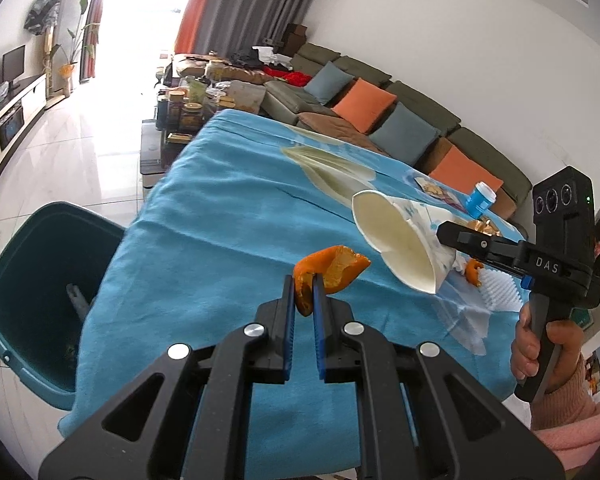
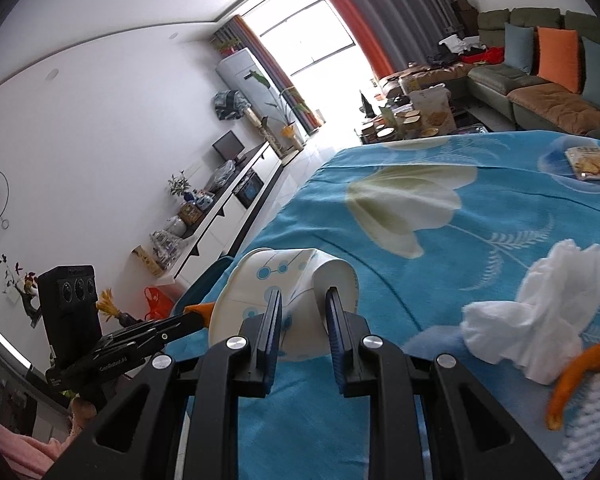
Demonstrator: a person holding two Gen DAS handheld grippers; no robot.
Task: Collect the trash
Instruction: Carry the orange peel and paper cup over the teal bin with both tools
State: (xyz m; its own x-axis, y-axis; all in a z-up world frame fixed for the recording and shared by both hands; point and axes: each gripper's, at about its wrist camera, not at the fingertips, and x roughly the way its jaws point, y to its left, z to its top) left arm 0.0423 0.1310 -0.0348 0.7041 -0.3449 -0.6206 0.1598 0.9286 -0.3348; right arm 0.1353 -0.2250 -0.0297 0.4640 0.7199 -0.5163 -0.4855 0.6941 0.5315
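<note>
My left gripper (image 1: 303, 280) is shut on a curled piece of orange peel (image 1: 334, 270), held above the blue flowered tablecloth (image 1: 220, 216). My right gripper (image 2: 302, 296) is shut on a squashed white paper cup (image 2: 260, 300) with blue dots, its mouth pointing left; in the left wrist view the cup (image 1: 396, 248) hangs in that gripper (image 1: 446, 236) at the right. A teal waste bin (image 1: 32, 288) stands on the floor left of the table, open, with some scraps inside.
On the cloth lie a crumpled white tissue (image 2: 540, 320), more orange peel (image 2: 572, 380), a white ridged mat (image 2: 596, 420), a snack packet (image 2: 592, 164) and a blue-and-white bottle (image 1: 480, 198). A sofa (image 1: 380, 112) with cushions runs behind; a cluttered coffee table (image 1: 196, 104) beyond.
</note>
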